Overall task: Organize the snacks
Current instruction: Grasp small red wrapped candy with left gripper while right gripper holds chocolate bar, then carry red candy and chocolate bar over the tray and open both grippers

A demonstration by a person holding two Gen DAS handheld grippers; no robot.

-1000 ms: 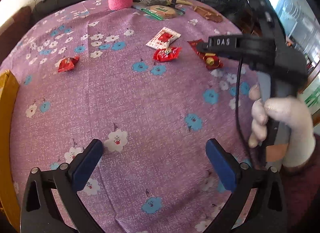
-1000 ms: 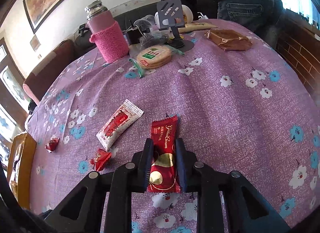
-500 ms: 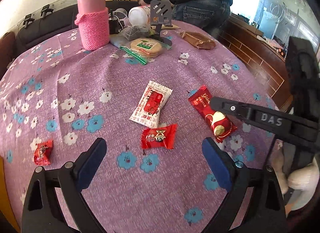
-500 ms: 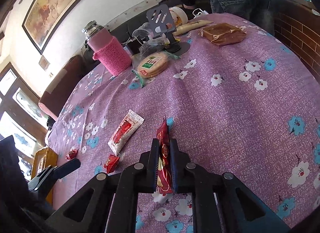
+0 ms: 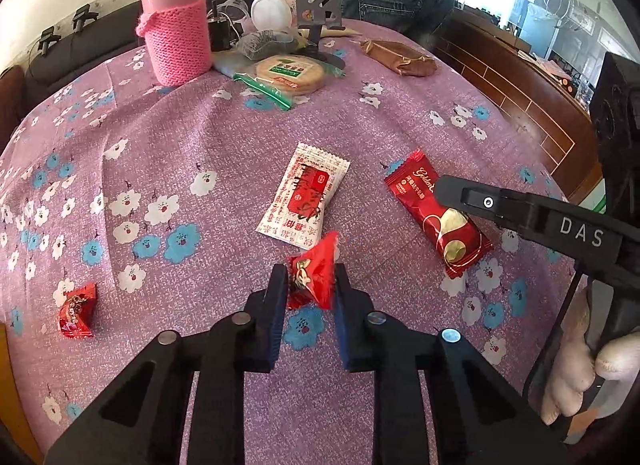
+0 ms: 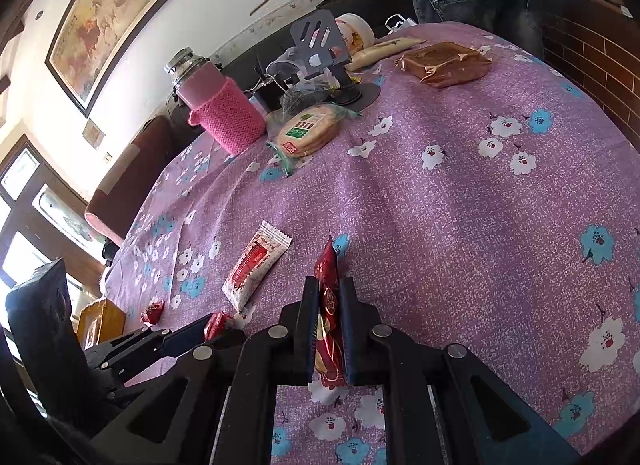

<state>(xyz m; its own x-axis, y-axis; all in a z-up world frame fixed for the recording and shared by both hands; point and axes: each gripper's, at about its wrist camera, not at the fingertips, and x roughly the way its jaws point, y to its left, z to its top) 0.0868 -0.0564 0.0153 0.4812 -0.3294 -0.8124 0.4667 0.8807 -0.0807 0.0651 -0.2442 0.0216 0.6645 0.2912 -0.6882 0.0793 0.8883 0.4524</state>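
Fingers of my left gripper, open a second ago, now pinch the small crinkly red foil candy off the purple flowered desk. My right gripper still clamps the long dark-red wafer packet, so both snacks are ready to sort.

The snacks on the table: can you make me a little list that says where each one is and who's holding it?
left gripper: shut on small red candy
right gripper: shut on long red bar
white packet: flat on tablecloth, untouched
other red candy: loose, on the left
round cracker pack: far side, beside pink bottle
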